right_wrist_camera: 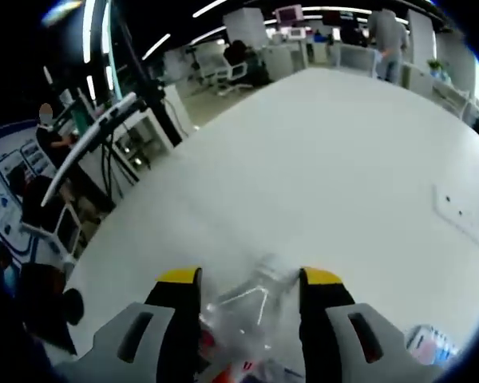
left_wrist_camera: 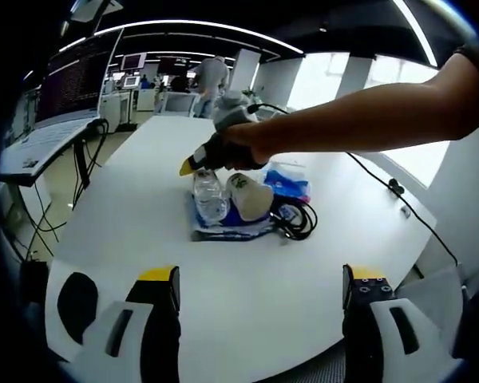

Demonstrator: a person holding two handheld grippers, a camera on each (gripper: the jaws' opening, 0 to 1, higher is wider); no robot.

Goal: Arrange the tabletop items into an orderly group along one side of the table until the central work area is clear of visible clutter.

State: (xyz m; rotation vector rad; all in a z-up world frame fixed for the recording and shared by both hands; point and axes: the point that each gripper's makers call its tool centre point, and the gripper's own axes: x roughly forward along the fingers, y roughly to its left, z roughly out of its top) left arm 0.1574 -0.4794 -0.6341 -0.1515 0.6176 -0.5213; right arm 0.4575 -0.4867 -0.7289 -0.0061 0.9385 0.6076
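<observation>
On the white table (left_wrist_camera: 144, 207) lies a small pile: a clear plastic bottle (left_wrist_camera: 210, 195), a white cup (left_wrist_camera: 251, 195) on its side, a blue packet (left_wrist_camera: 289, 180), a coiled black cable (left_wrist_camera: 299, 219) and a blue-white wrapper (left_wrist_camera: 227, 227) underneath. A person's arm reaches in from the right with my right gripper (left_wrist_camera: 198, 167) at the bottle's top. In the right gripper view, the bottle (right_wrist_camera: 251, 307) fills the gap between the right gripper's (right_wrist_camera: 249, 279) yellow-tipped jaws, which press on it. My left gripper (left_wrist_camera: 262, 278) hangs open over the near table edge, holding nothing.
A laptop on a stand (left_wrist_camera: 44, 140) is off the table's left side. A thin cable (left_wrist_camera: 383, 179) runs across the table to the right. A person (left_wrist_camera: 211, 76) stands far behind. A socket plate (right_wrist_camera: 463, 211) is set in the tabletop, and desks and chairs (right_wrist_camera: 231, 68) stand beyond.
</observation>
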